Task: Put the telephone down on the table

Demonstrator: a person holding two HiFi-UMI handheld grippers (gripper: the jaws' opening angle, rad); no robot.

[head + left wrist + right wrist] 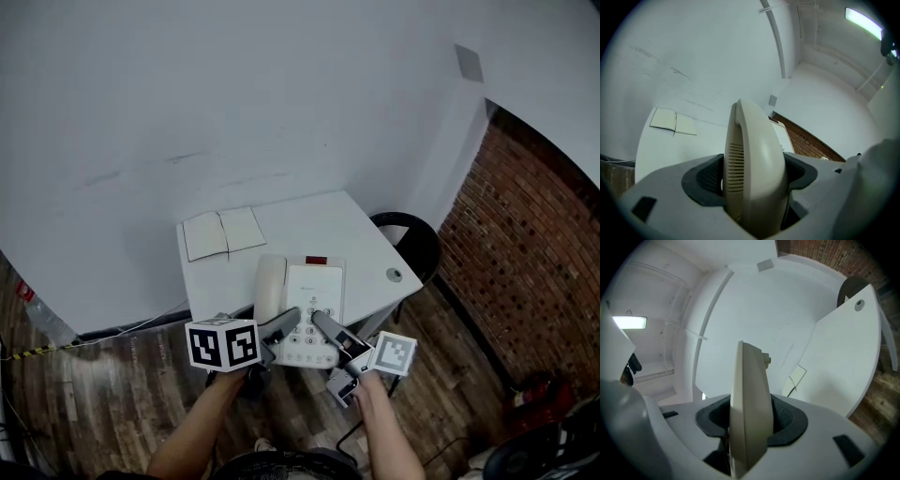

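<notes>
A cream telephone (314, 292) with its handset (270, 286) on the left side hangs over the near edge of the white table (281, 230), held from the near side by both grippers. My left gripper (287, 322) is shut on the handset (754, 159), which fills the gap between the dark pads in the left gripper view. My right gripper (323, 323) is shut on the near edge of the telephone's base (747, 408), seen edge-on between its pads. Whether the base touches the tabletop I cannot tell.
An open notebook (223, 232) lies at the table's far left. A cable hole (394, 275) marks the right corner. A black round chair (412, 242) stands right of the table by a brick wall (525, 244). A white wall rises behind; the floor is wood.
</notes>
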